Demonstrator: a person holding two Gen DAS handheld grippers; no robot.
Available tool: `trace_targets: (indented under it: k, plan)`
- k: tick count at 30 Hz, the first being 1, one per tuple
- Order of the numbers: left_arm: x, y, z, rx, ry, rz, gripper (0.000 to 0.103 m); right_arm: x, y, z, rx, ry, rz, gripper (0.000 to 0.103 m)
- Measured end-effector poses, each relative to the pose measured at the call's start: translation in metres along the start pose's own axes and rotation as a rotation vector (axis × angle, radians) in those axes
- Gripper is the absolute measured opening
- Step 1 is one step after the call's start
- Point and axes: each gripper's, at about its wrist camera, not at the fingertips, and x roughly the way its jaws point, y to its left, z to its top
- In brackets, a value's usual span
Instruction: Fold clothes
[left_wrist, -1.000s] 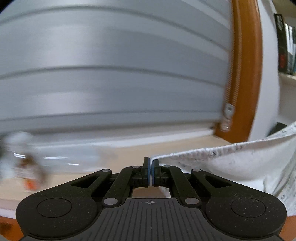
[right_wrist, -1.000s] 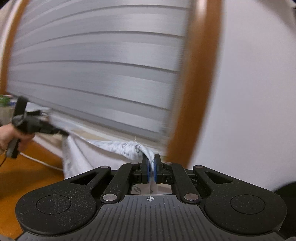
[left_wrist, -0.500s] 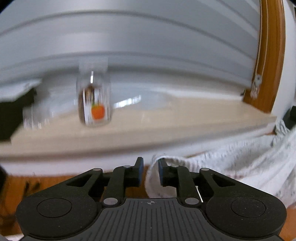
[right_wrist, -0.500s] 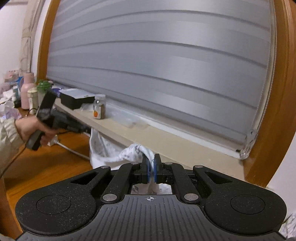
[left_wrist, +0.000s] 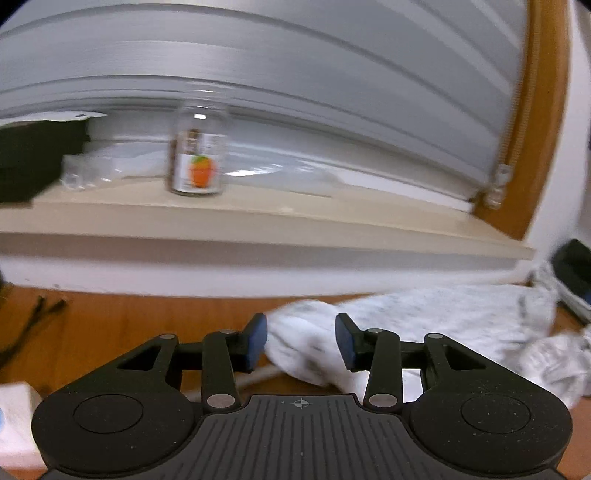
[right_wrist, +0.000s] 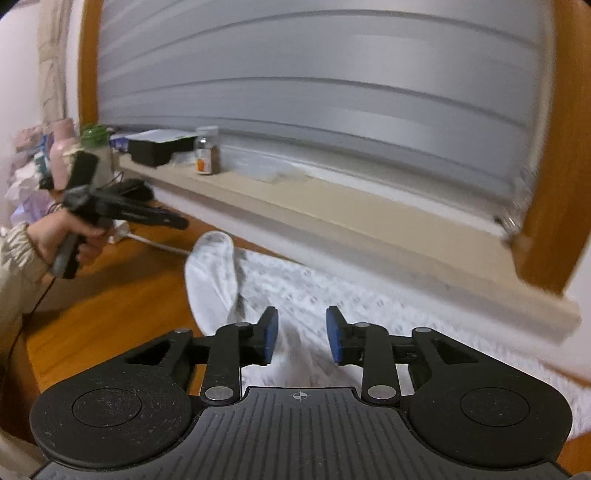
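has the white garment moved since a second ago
Yes. The white garment has dropped from level with the window sill onto the wooden floor below it, released as both grippers' jaws just opened.

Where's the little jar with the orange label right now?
The jar stands upright on the window ledge, left of centre in the left wrist view, beside a black box, in front of the lowered blinds.

No legible text. Jar (left_wrist: 197, 158) on window sill (left_wrist: 258, 218): white label with orange fruit picture, print blurred, unreadable.
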Motion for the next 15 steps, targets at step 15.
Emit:
trace_targets:
  k: [15]
  plan:
    - [0.039,-0.129,-0.042,0.119,0.109,-0.254,0.051,-0.015,-0.089,-0.110,0.180,0.086,-0.202,0.039]
